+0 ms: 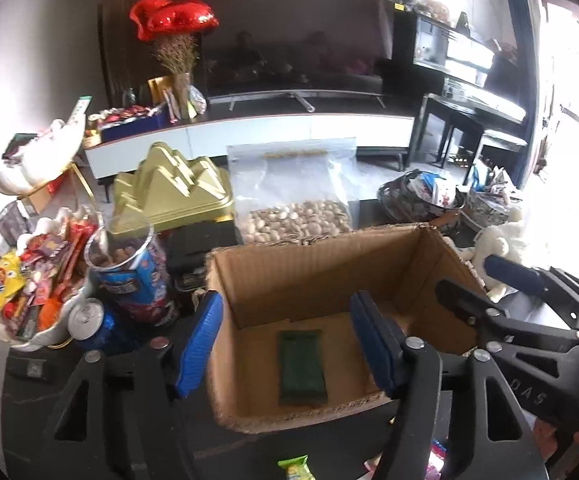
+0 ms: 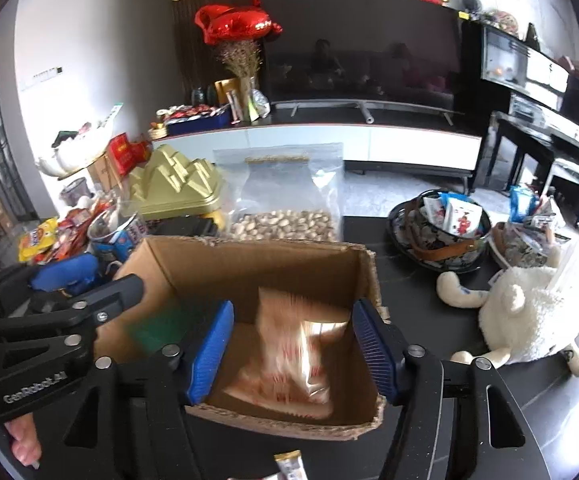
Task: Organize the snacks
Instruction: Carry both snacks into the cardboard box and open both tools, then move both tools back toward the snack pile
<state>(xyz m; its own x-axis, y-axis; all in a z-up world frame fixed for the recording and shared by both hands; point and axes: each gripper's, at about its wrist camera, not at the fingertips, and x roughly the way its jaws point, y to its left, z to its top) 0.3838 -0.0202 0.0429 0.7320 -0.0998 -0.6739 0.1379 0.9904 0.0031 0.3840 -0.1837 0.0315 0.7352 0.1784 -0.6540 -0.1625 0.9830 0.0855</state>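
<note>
- Left gripper [image 1: 285,340] is seen spread above the cardboard box [image 1: 329,264], nothing pinched.
- Right gripper [image 2: 293,348] likewise spread (empty).
- A green packet [image 1: 302,366] and a blurred orange-white packet [image 2: 289,356] are seen inside the box.

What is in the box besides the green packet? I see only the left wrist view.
Observer: An orange-and-white packet, blurred, is inside the cardboard box, towards its right side.
Operator: Does the right gripper hold it?
Observer: No. The right gripper is open, and its pads do not touch the packet.
Operator: Is something left outside, near me?
Observer: Yes, a gold-and-white bar lies on the dark table in front of the box.
</note>
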